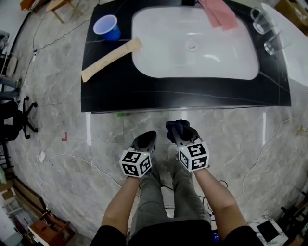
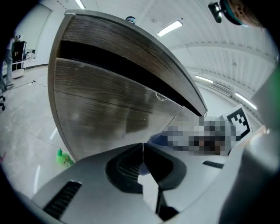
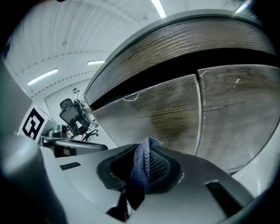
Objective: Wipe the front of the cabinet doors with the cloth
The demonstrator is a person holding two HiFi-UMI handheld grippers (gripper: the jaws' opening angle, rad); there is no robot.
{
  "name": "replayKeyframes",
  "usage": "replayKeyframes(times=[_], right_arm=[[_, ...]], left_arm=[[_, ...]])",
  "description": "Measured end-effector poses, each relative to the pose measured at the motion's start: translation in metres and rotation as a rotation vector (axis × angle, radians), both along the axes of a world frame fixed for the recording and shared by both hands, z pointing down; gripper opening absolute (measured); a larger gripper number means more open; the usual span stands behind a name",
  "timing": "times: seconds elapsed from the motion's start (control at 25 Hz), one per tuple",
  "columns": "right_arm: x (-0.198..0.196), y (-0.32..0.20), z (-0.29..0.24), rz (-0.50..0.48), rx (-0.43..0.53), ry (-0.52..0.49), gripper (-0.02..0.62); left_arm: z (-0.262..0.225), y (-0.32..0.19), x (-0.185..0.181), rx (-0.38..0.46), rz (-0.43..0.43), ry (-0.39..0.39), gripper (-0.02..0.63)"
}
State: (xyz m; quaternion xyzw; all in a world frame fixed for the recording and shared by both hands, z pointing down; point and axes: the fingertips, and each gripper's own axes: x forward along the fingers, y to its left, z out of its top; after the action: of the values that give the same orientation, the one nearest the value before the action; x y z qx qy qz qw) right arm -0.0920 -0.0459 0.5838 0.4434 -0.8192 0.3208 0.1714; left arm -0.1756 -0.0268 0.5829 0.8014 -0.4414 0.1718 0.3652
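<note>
- In the head view, we see the left gripper [image 1: 144, 140] and the right gripper [image 1: 179, 130] side by side, low in front of a black counter [image 1: 144, 93] with a white sink [image 1: 192, 45]; a blue cup [image 1: 107, 26] and a pink rag [image 1: 219, 12] sit up there, and neither gripper view shows them.
- That view looks straight down, so the counter's edge hides the cabinet doors [image 3: 175, 111]; only the gripper views show their wood-grain fronts, with a dark gap above them.
- In the right gripper view, the jaws clamp a dark blue cloth [image 3: 141, 168]; it bunches up between them, close to the left door but apart from it; a thin seam separates that door from the one beside it.
- In the left gripper view, the jaws meet at their tips with nothing between them, pointing at a door front.
- A small green bottle [image 2: 64, 158] stands on the floor by the cabinet's corner; from above it is only a green speck.
- A mosaic patch covers part of the left gripper view, and the wide lens bends the doors, so we cannot make out any handles.
</note>
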Motion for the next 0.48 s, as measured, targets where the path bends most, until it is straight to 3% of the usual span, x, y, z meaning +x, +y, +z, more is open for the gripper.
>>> replayKeyframes(times=[0.48], right_arm=[[-0.133, 0.014, 0.017, -0.157, -0.012, -0.011, 0.051]], left_arm=[[0.017, 0.009, -0.108, 0.002, -0.113, -0.018, 0.014]])
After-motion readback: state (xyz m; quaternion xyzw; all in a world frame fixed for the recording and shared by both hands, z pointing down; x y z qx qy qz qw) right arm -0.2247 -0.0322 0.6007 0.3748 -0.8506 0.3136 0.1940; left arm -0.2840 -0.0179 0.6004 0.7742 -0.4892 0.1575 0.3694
